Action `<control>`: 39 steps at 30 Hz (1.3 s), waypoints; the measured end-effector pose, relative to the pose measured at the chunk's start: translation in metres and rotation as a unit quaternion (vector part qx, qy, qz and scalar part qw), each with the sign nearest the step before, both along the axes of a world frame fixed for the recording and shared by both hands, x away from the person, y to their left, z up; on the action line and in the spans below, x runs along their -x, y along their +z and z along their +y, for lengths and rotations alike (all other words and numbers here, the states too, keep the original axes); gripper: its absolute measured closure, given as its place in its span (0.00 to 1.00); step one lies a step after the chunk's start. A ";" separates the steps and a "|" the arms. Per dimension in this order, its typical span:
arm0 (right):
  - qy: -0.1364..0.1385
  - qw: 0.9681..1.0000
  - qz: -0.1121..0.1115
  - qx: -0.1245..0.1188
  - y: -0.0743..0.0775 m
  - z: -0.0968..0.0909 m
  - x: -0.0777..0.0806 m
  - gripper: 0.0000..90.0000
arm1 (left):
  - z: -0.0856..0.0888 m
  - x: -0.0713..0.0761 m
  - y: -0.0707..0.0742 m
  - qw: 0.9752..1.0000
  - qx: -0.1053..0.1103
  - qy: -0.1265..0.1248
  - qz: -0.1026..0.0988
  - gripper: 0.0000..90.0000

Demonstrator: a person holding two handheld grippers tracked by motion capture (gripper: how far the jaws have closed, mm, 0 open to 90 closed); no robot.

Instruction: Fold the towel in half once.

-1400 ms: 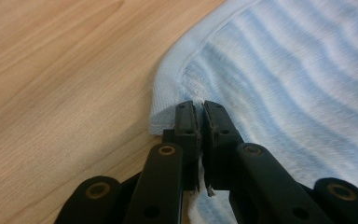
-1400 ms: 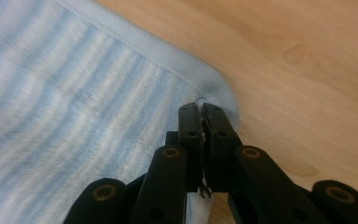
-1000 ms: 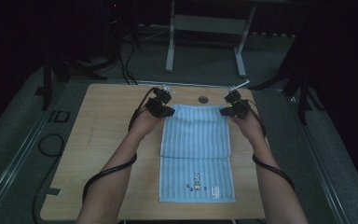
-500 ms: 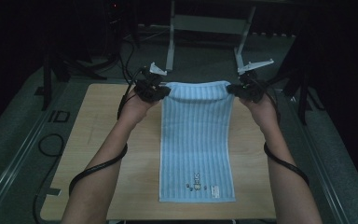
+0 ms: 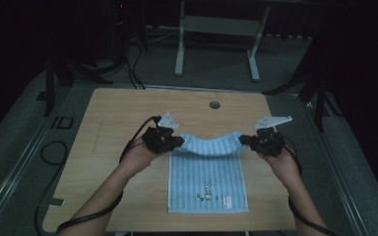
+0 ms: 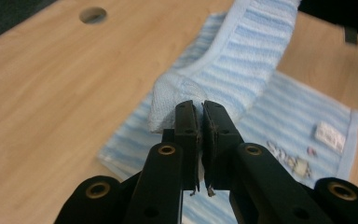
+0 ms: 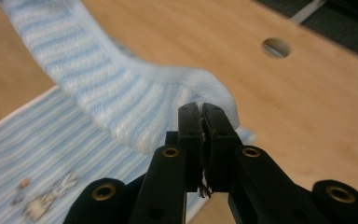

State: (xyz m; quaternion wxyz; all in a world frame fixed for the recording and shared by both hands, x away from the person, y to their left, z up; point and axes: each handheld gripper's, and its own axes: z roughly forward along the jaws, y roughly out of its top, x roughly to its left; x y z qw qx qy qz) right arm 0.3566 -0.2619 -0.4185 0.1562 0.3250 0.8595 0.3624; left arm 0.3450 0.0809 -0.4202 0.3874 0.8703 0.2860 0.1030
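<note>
Bare wooden table (image 5: 103,128) around, both tools (image 5: 178,141) (image 5: 245,139) clamped on towel's (image 5: 207,174) lifted far edge.

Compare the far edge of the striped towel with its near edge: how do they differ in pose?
The far edge hangs lifted and sags between the left gripper and the right gripper, both shut on its corners. The near edge lies flat and straight on the table, free of either gripper. Both show the same pale blue stripes.

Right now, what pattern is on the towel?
Light blue and white stripes on the terry cloth towel, clearest in the left gripper view.
</note>
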 end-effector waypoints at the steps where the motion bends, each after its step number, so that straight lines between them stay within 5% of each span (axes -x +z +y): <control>1: 0.004 1.000 -0.001 0.001 -0.004 0.000 0.008 0.96 | 0.000 0.004 -0.005 1.000 0.002 -0.009 0.009 0.94; 5: 0.015 1.000 0.001 -0.009 -0.016 -0.004 0.030 0.96 | 0.001 0.024 -0.026 1.000 0.005 -0.014 0.021 0.94; 9: 0.017 0.999 0.026 -0.022 -0.041 -0.016 0.056 0.96 | 0.008 0.036 -0.050 0.998 0.020 -0.004 0.058 0.94; 14: 0.019 0.998 0.062 -0.013 -0.066 -0.018 0.059 0.96 | 0.005 0.044 -0.081 0.996 -0.003 -0.020 0.089 0.94; 19: 0.019 0.995 0.095 -0.008 -0.094 -0.015 0.058 0.96 | 0.008 0.043 -0.103 0.993 -0.004 -0.005 0.121 0.94; 22: 0.018 0.993 0.114 -0.003 -0.108 -0.013 0.055 0.96 | 0.005 0.043 -0.113 0.992 -0.026 -0.001 0.125 0.94; 25: 0.016 0.992 0.123 0.002 -0.115 -0.010 0.051 0.96 | 0.005 0.041 -0.116 0.991 -0.021 0.002 0.130 0.94; 29: 0.013 0.994 0.108 -0.003 -0.100 -0.011 0.052 0.96 | 0.009 0.044 -0.093 0.996 0.006 0.003 0.092 0.94; 30: 0.016 0.998 0.066 -0.011 -0.075 -0.015 0.065 0.96 | 0.011 0.049 -0.082 0.997 0.012 -0.004 0.079 0.93; 31: 0.016 0.998 0.066 -0.011 -0.075 -0.015 0.065 0.96 | 0.013 0.055 -0.074 0.997 0.020 -0.010 0.068 0.93; 32: 0.019 0.998 0.049 -0.016 -0.066 -0.016 0.074 0.95 | 0.016 0.062 -0.063 0.997 0.034 -0.026 0.071 0.92; 33: 0.050 0.997 0.038 -0.043 -0.045 -0.024 0.101 0.85 | 0.020 0.070 -0.056 0.994 0.043 -0.047 0.084 0.83; 34: 0.050 0.997 0.038 -0.043 -0.045 -0.024 0.101 0.85 | 0.023 0.079 -0.051 0.993 0.038 -0.068 0.092 0.83; 36: 0.108 0.988 0.079 -0.075 -0.039 -0.034 0.124 0.72 | 0.031 0.094 -0.051 0.990 0.035 -0.093 0.104 0.69; 38: 0.087 0.992 0.066 -0.065 -0.042 -0.045 0.138 0.65 | 0.036 0.099 -0.058 0.988 0.036 -0.097 0.118 0.61; 39: 0.054 0.993 0.083 -0.062 -0.051 -0.055 0.138 0.63 | 0.037 0.099 -0.062 0.988 0.031 -0.089 0.123 0.59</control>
